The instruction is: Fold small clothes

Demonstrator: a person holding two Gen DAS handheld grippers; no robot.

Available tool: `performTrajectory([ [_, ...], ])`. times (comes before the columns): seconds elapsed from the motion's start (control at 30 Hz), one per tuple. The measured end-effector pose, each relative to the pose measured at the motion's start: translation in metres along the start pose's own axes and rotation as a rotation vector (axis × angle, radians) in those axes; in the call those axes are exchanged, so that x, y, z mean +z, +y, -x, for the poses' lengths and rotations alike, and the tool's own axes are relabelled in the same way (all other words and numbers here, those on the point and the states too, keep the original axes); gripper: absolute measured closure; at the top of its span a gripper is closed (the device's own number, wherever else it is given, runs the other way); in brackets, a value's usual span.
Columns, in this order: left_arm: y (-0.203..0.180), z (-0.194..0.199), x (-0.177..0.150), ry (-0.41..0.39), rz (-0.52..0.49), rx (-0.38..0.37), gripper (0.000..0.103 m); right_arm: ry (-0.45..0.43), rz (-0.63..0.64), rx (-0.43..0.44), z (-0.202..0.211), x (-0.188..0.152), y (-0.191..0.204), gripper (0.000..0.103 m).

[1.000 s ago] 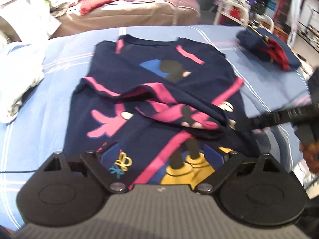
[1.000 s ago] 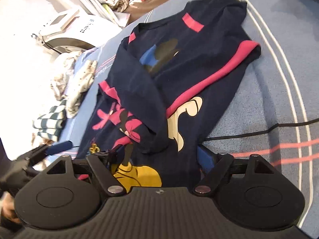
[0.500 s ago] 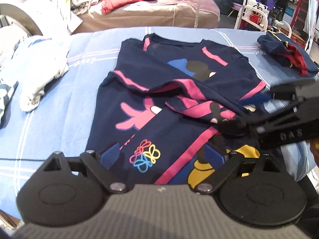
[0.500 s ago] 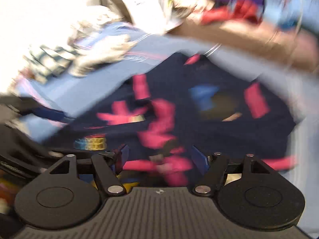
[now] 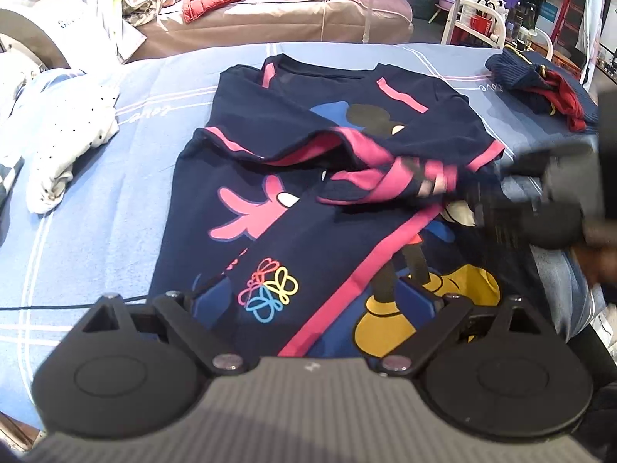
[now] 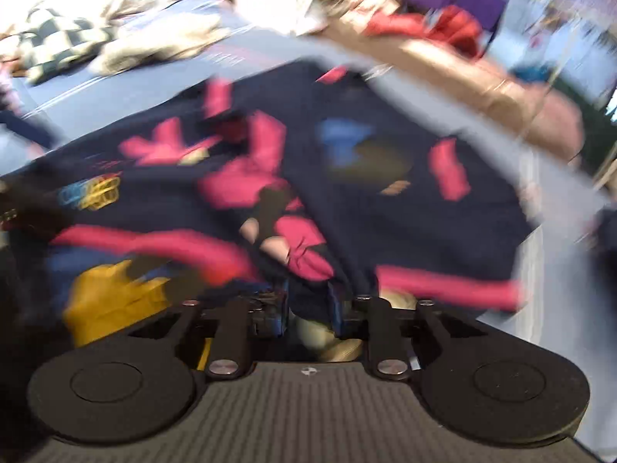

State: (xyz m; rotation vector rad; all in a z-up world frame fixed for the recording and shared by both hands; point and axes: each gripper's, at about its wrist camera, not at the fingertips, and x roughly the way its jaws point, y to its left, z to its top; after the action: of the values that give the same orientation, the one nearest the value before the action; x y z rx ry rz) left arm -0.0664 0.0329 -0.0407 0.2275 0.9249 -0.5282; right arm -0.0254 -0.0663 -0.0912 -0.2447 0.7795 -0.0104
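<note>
Both wrist cams sit low & close over the navy shirt point(image 5: 293, 208) – L at hem, R from side, blurred.

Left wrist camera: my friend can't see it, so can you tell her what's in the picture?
A navy cartoon shirt with pink stripes lies on a blue bedsheet, one sleeve folded across its middle. The left gripper hovers over the hem with jaws wide open, and the right gripper, blurred, is at the folded sleeve.

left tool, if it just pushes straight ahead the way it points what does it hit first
Most likely the navy shirt: the left tool is open over its hem near the flower logo. Further along lies the bunched pink-trimmed fold, though depth is unclear.
</note>
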Motion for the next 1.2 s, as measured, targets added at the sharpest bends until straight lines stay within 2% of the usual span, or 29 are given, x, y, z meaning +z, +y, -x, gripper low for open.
performTrajectory([
  [0.07, 0.000, 0.001, 0.000, -0.001, 0.004, 0.001, 0.010, 0.032, -0.090, -0.082, -0.013, 0.009, -0.025, 0.058],
  [0.1, 0.000, 0.002, 0.000, -0.002, 0.005, 0.000, 0.009, 0.005, -0.147, -0.070, -0.009, 0.013, -0.034, 0.056],
  [0.17, 0.001, 0.002, -0.001, 0.000, 0.011, -0.002, 0.009, -0.079, -0.185, 0.048, 0.007, 0.018, -0.036, 0.047],
  [0.23, 0.002, -0.001, 0.000, 0.007, 0.016, -0.004, 0.008, -0.090, -0.173, 0.198, 0.015, 0.021, -0.025, 0.035],
  [0.27, 0.003, -0.003, 0.001, 0.012, 0.017, -0.002, 0.008, -0.087, -0.179, 0.263, 0.017, 0.020, -0.018, 0.033],
  [0.3, 0.002, -0.003, 0.001, 0.014, 0.015, -0.001, 0.008, -0.070, -0.193, 0.305, 0.017, 0.020, -0.012, 0.032],
  [0.37, 0.001, -0.004, 0.002, 0.014, 0.008, -0.003, 0.008, 0.025, -0.261, 0.357, 0.007, 0.015, -0.001, 0.026],
  [0.43, -0.001, -0.002, 0.002, 0.008, 0.003, -0.010, 0.008, 0.077, -0.436, 0.400, -0.007, 0.004, -0.001, 0.027],
  [0.47, -0.001, -0.002, 0.001, 0.008, 0.003, -0.011, 0.007, 0.087, -0.533, 0.390, -0.015, -0.002, -0.006, 0.027],
  [0.53, -0.001, -0.003, 0.000, 0.013, 0.001, -0.006, 0.007, 0.054, -0.700, 0.383, -0.025, -0.010, -0.016, 0.031],
  [0.6, -0.001, -0.004, -0.001, 0.019, -0.003, -0.004, 0.007, 0.050, -0.840, 0.432, -0.033, -0.015, -0.026, 0.036],
  [0.63, -0.001, -0.004, -0.001, 0.021, -0.004, -0.003, 0.007, 0.077, -0.870, 0.433, -0.040, -0.017, -0.029, 0.056],
  [0.67, -0.001, -0.004, -0.001, 0.023, -0.004, -0.004, 0.007, 0.092, -0.869, 0.423, -0.042, -0.017, -0.031, 0.090],
  [0.73, 0.000, -0.002, 0.000, 0.019, -0.004, -0.006, 0.007, 0.092, -0.816, 0.443, -0.031, -0.016, -0.033, 0.090],
  [0.77, 0.000, -0.001, 0.000, 0.016, -0.004, -0.009, 0.007, 0.078, -0.731, 0.432, -0.018, -0.013, -0.033, 0.090],
  [0.83, 0.000, -0.001, 0.000, 0.016, -0.004, -0.017, 0.005, 0.067, -0.471, 0.380, 0.019, -0.005, -0.028, 0.090],
  [0.93, 0.000, -0.006, 0.003, 0.027, -0.005, -0.028, 0.005, 0.181, -0.128, 0.364, 0.079, -0.005, -0.029, 0.090],
  [1.0, -0.002, -0.009, 0.005, 0.028, -0.013, -0.035, 0.005, 0.274, 0.110, 0.318, 0.115, -0.010, -0.019, 0.090],
  [1.03, -0.003, -0.011, 0.007, 0.027, -0.017, -0.037, 0.004, 0.296, 0.153, 0.300, 0.126, -0.014, -0.016, 0.090],
  [1.1, -0.005, -0.015, 0.012, 0.021, -0.020, -0.039, 0.004, 0.382, 0.220, 0.348, 0.130, -0.025, -0.006, 0.089],
  [1.13, -0.006, -0.015, 0.015, 0.018, -0.018, -0.040, 0.004, 0.401, 0.288, 0.384, 0.131, -0.033, 0.005, 0.086],
  [1.17, -0.006, -0.014, 0.017, 0.010, -0.018, -0.043, 0.004, 0.390, 0.318, 0.418, 0.131, -0.040, 0.012, 0.069],
  [1.2, -0.006, -0.012, 0.018, 0.000, -0.019, -0.045, 0.004, 0.389, 0.298, 0.470, 0.130, -0.046, 0.016, 0.057],
])
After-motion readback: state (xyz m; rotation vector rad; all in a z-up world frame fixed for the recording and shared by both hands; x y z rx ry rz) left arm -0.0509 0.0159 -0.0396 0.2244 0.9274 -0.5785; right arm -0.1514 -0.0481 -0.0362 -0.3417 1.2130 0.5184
